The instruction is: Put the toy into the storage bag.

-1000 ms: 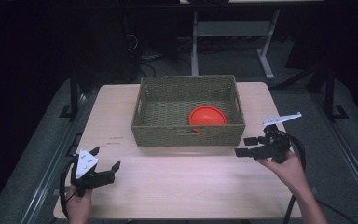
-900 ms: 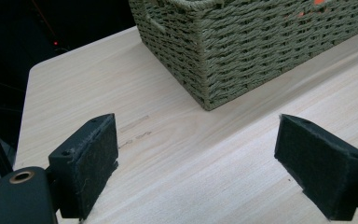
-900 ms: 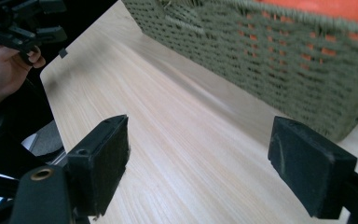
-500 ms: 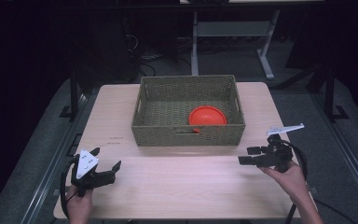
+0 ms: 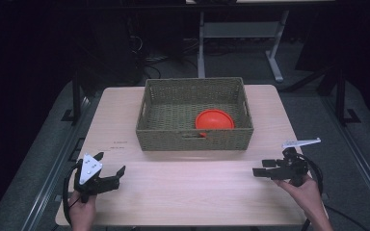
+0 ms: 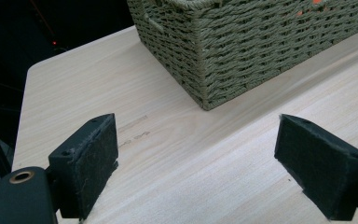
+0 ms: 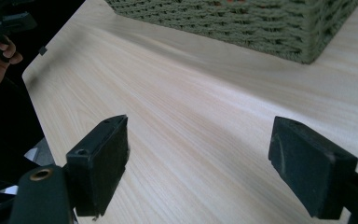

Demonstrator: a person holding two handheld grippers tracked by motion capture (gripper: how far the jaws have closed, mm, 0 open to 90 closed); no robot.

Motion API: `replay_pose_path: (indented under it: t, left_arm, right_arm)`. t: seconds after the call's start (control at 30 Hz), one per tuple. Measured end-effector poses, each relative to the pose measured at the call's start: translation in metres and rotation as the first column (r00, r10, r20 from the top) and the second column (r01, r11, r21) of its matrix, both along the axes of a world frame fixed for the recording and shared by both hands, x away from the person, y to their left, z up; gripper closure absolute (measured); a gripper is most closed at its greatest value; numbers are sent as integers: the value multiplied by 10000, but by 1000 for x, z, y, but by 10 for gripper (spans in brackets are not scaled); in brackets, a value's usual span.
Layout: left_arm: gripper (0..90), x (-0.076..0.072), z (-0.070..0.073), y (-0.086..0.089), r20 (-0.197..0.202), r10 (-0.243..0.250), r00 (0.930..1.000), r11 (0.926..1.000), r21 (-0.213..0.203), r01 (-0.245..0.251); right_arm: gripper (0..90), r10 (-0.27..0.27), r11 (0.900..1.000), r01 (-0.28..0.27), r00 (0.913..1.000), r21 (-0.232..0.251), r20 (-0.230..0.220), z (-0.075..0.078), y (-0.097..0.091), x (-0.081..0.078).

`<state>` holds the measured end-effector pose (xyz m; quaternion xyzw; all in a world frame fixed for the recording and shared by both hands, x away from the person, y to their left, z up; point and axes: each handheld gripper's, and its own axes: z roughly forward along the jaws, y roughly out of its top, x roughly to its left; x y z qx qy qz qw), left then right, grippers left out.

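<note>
Two grippers, left (image 5: 107, 176) and right (image 5: 266, 168), hover empty, fingers spread, over the surface (image 5: 192, 192) at 7 and 4 o'clock. Bowl (image 5: 214, 119) sits in the basket (image 5: 192, 140). Likely between steps; next calls for reaching in.

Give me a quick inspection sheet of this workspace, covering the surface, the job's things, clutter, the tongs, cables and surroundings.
Surface: light wooden table, bare around the basket, faint small marks near its left front.
Job's things: green woven basket upright at the table's middle back; orange bowl inside it, toward the right front.
Clutter: nothing seen.
Tongs: left tongs held low at the front left, jaws open, empty; right tongs at the front right, jaws open, empty, pointing left.
Cables: a black cable loops from the left tongs, another from the right.
Surroundings: dark room, grey table frame behind, floor cables.
</note>
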<state>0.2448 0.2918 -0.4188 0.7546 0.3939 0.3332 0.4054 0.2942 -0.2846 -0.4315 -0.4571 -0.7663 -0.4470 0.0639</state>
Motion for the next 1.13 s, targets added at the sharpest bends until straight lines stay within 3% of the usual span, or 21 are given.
replay_pose_path:
  t: [0.53, 0.87, 1.0, 1.03, 1.07, 1.13]
  left_arm:
    - [128, 1, -1, -1, -78, -10, 10000, 10000, 80, 11]
    - [128, 1, -1, -1, -177, -54, 9998, 9999, 92, 55]
    - [128, 1, -1, -2, -244, -68, 9997, 9999, 103, 70]
    - [128, 2, -2, -2, -225, -82, 9997, 9999, 87, 84]
    - [128, 2, -1, -3, -237, -92, 9997, 9999, 110, 95]
    - [128, 2, -2, -3, -263, -106, 9996, 9999, 134, 110]
  right_arm:
    - [190, -460, 9989, 461, 9983, 29, -348, -27, -19, -16]
    - [188, -721, 9969, 720, 9974, 330, 15, -36, -28, -32]
    - [186, -918, 9925, 901, 9956, 831, 170, -40, -32, -43]
    - [187, -975, 9879, 924, 9946, 1243, 356, -40, -34, -50]
    - [187, -975, 9879, 924, 9946, 1243, 356, -40, -34, -50]
    - [187, -1068, 9847, 948, 9913, 1462, 763, -37, -36, -56]
